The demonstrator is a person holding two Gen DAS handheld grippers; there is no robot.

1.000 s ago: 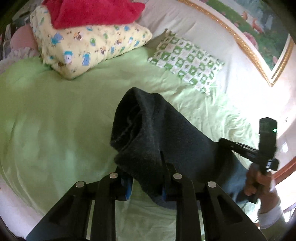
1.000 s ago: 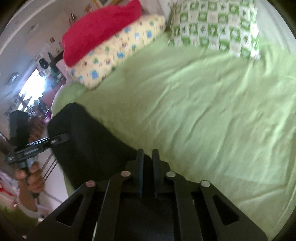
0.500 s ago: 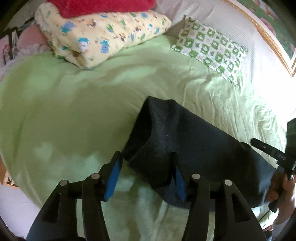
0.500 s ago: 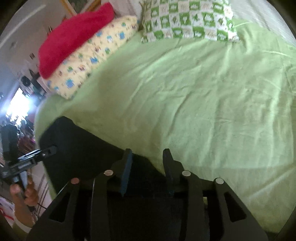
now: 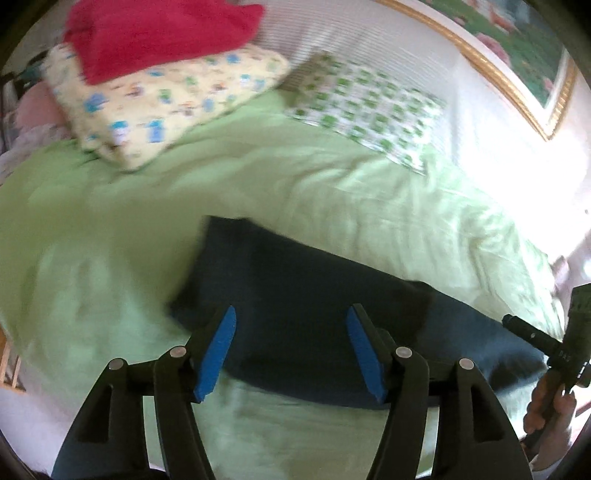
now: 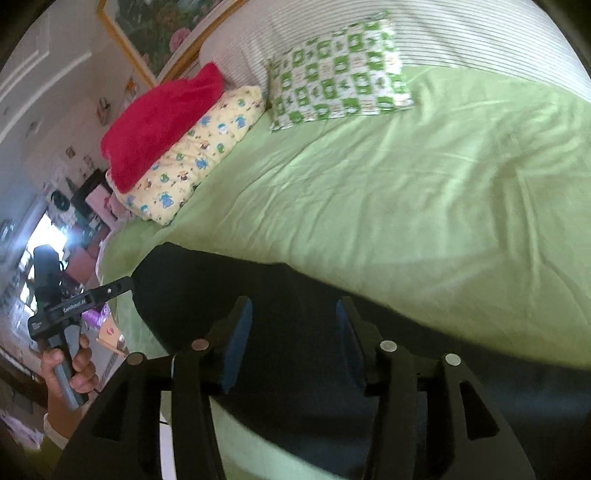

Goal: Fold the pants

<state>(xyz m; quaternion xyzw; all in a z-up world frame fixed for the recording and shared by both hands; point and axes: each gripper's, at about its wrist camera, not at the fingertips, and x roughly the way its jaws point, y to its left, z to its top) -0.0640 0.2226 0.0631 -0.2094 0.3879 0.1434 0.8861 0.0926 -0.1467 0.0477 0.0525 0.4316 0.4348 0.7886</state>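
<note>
Change since a second ago: both grippers, then clamped on dark cloth, have let go; the lifted fold has dropped flat onto the bed.

Left gripper (image 5: 291,350): blue pads (image 5: 216,354) spread wide and opening further, nothing pinched; cloth lies beyond and below them, untouched as far as can be seen.

Right gripper (image 6: 293,343): jaws partly apart and opening, pads clear of the fabric underneath.

Pants (image 5: 303,295): dark, folded over once into a long band, lying along the near edge of the green bedsheet (image 5: 332,192), one end near the mattress edge.

Beyond: yellow cartoon-print pillow (image 5: 166,103) with a red blanket (image 5: 159,33) on top, green checked pillow (image 5: 365,110), gold-framed picture (image 5: 517,48).

Risk: the near end of the band may slide off the mattress edge; a pad catching the top layer could drag the fold askew.

Pose: both tools tilt down toward the bed, each held by its handle in a hand (image 6: 66,369), the two facing each other along the band.
</note>
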